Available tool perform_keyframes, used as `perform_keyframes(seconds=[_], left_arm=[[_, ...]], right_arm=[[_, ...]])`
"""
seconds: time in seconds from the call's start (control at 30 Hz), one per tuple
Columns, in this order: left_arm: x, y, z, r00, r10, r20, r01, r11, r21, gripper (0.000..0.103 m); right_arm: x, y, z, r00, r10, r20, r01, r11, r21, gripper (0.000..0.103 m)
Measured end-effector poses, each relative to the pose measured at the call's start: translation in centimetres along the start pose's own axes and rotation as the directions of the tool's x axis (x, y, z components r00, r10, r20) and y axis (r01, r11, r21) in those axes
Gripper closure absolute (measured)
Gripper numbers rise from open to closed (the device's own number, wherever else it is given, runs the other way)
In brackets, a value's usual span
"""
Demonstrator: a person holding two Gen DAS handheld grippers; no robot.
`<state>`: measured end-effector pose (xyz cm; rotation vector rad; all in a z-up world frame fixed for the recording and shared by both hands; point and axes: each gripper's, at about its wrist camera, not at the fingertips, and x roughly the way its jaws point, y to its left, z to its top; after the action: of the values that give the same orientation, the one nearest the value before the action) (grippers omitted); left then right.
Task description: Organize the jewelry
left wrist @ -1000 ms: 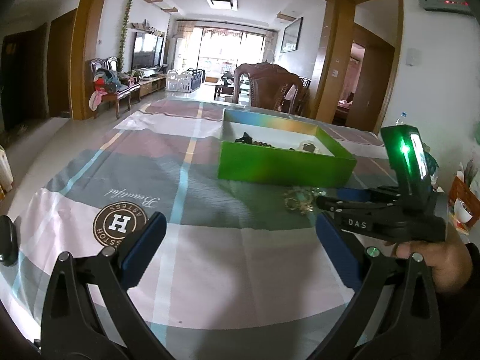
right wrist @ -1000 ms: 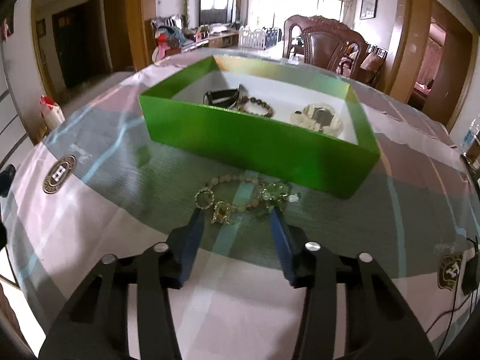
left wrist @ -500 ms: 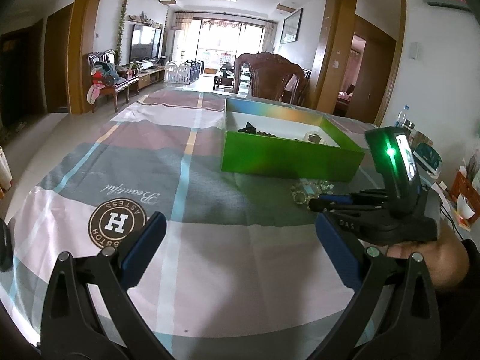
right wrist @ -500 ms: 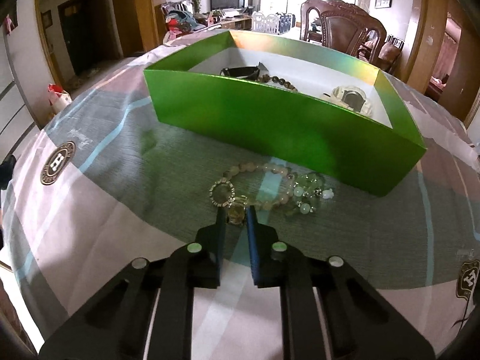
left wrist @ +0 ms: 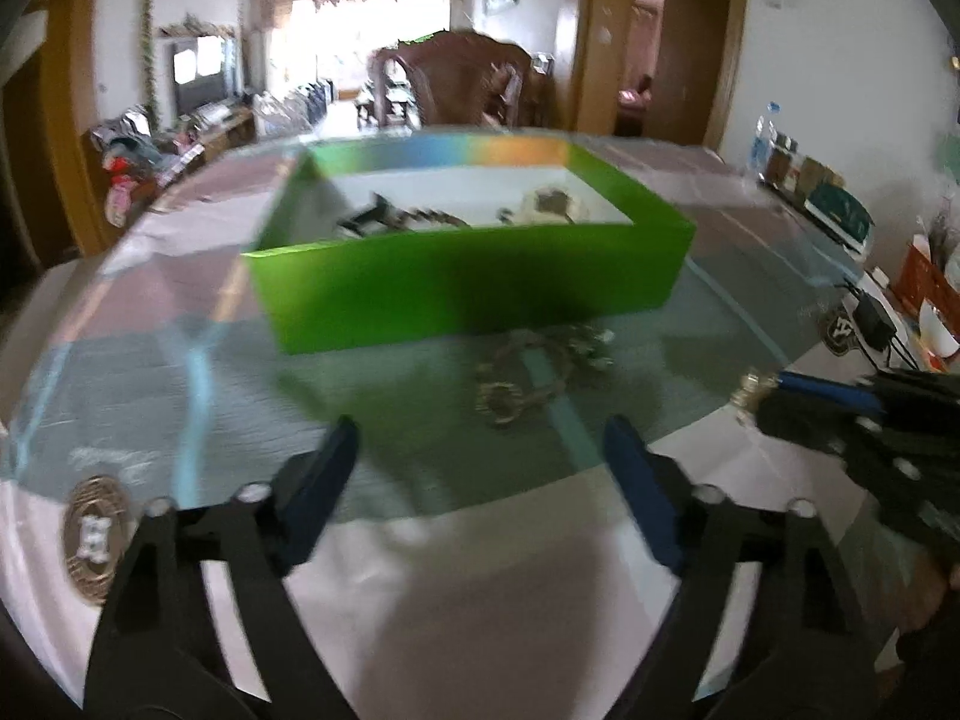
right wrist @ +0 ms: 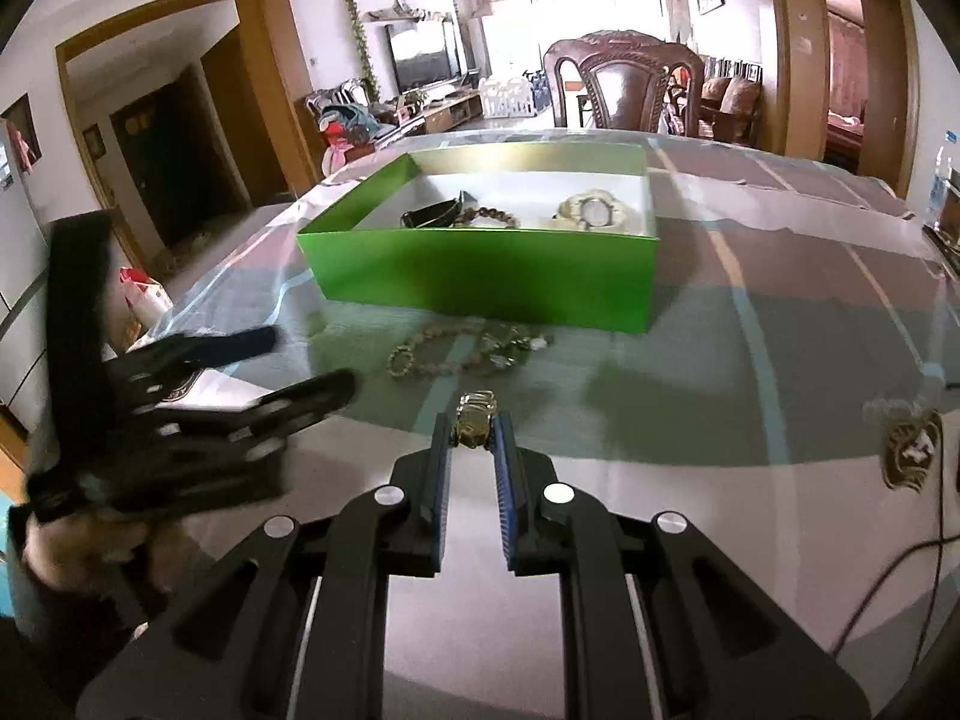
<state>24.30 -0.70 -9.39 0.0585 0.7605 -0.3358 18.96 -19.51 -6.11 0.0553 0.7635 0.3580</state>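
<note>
Left view motion-blurred, beaded jewelry (left wrist: 540, 369) indistinct, box (left wrist: 468, 285) contents smeared

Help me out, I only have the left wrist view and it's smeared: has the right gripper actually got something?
Observer: Yes. The right gripper has just closed on a small gold piece, pads pressing both sides.
Operator: What's left on the cloth?
Observer: A beaded bracelet tangle, in front of the green box.
Operator: And inside the box?
Observer: A black band, a brown bead bracelet and a pale watch.
</note>
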Motion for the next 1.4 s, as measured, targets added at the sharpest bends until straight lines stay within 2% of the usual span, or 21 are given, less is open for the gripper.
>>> perform_keyframes(seconds=[0.07, 0.17, 0.23, 0.3, 0.37, 0.47, 0.57, 0.63, 0.7, 0.73, 0.77, 0.8, 0.83, 0.93, 1.03, 1.13, 1.4], left_arm=[[1.6, -0.5, 0.4, 0.999, -0.024, -0.041, 0.024, 1.0, -0.003, 0.041], [3.2, -1.0, 0.9, 0.996, -0.025, -0.082, 0.025, 1.0, -0.005, 0.054], [3.9, -1.0, 1.0, 0.995, -0.016, -0.101, 0.016, 1.0, -0.005, 0.059], [4.4, -1.1, 1.0, 0.992, -0.027, -0.122, 0.026, 1.0, -0.013, 0.071], [4.9, -0.8, 1.0, 0.991, -0.034, -0.131, 0.03, 0.999, -0.033, 0.092], [5.1, -0.1, 0.7, 0.99, -0.046, -0.136, 0.038, 0.998, -0.058, 0.103], [3.4, 0.4, 0.3, 0.994, -0.054, -0.091, 0.048, 0.997, -0.068, 0.103], [2.6, 0.4, 0.1, 0.994, -0.055, -0.09, 0.05, 0.997, -0.061, 0.103], [2.3, 0.6, 0.2, 0.996, -0.022, -0.083, 0.017, 0.998, -0.059, 0.1], [2.5, 0.7, 0.4, 0.997, 0.008, -0.083, -0.013, 0.998, -0.059, 0.081], [2.6, 0.7, 0.5, 0.996, 0.016, -0.083, -0.021, 0.998, -0.06, 0.056], [2.6, 0.6, 0.7, 0.998, 0.014, -0.068, -0.018, 0.998, -0.059, 0.049], [2.7, 0.4, 0.9, 0.998, 0.016, -0.056, -0.018, 0.999, -0.049, 0.049], [3.4, 0.0, 1.3, 0.998, 0.019, -0.064, -0.021, 0.999, -0.026, 0.052], [4.5, -0.1, 1.6, 0.995, 0.011, -0.094, -0.013, 1.0, -0.022, 0.07], [5.7, -0.1, 1.8, 0.992, -0.003, -0.123, 0.0, 1.0, -0.023, 0.081], [6.1, -0.2, 1.6, 0.992, -0.033, -0.124, 0.03, 0.999, -0.032, 0.083]], right_arm=[[-0.6, -0.6, -0.4, 1.0, 0.002, 0.003, -0.003, 1.0, 0.006, 0.089], [-1.0, -1.1, -0.4, 1.0, 0.004, 0.008, -0.004, 1.0, 0.013, 0.089], [-1.2, -1.4, -0.3, 1.0, 0.007, 0.013, -0.007, 1.0, 0.017, 0.089], [-1.3, -1.4, -0.3, 1.0, 0.014, 0.016, -0.014, 1.0, 0.018, 0.089], [-1.3, -1.5, -0.4, 1.0, 0.02, 0.016, -0.021, 1.0, 0.016, 0.089], [-1.3, -1.3, -0.6, 1.0, 0.027, 0.017, -0.027, 1.0, 0.013, 0.089], [-1.4, -1.3, -0.7, 0.999, 0.029, 0.017, -0.029, 0.999, 0.013, 0.089], [-1.4, -1.3, -0.8, 0.999, 0.029, 0.015, -0.029, 1.0, 0.011, 0.089], [-1.4, -1.1, -0.8, 0.999, 0.033, 0.013, -0.033, 0.999, 0.008, 0.089], [-1.4, -1.0, -0.7, 0.999, 0.035, 0.014, -0.035, 0.999, 0.004, 0.089], [-1.5, -0.9, -0.7, 0.999, 0.037, 0.015, -0.037, 0.999, 0.002, 0.089], [-1.5, -0.8, -0.6, 0.999, 0.038, 0.016, -0.038, 0.999, 0.002, 0.089], [-1.4, -0.8, -0.6, 0.999, 0.04, 0.017, -0.04, 0.999, 0.003, 0.089], [-1.3, -0.9, -0.8, 0.999, 0.037, 0.013, -0.037, 0.999, 0.008, 0.089], [-1.2, -1.3, -0.9, 0.999, 0.032, 0.008, -0.032, 0.999, 0.013, 0.089], [-1.2, -1.4, -0.9, 0.999, 0.031, 0.009, -0.031, 0.999, 0.017, 0.089], [-1.1, -1.0, -1.2, 0.999, 0.04, 0.006, -0.041, 0.999, 0.012, 0.089]])
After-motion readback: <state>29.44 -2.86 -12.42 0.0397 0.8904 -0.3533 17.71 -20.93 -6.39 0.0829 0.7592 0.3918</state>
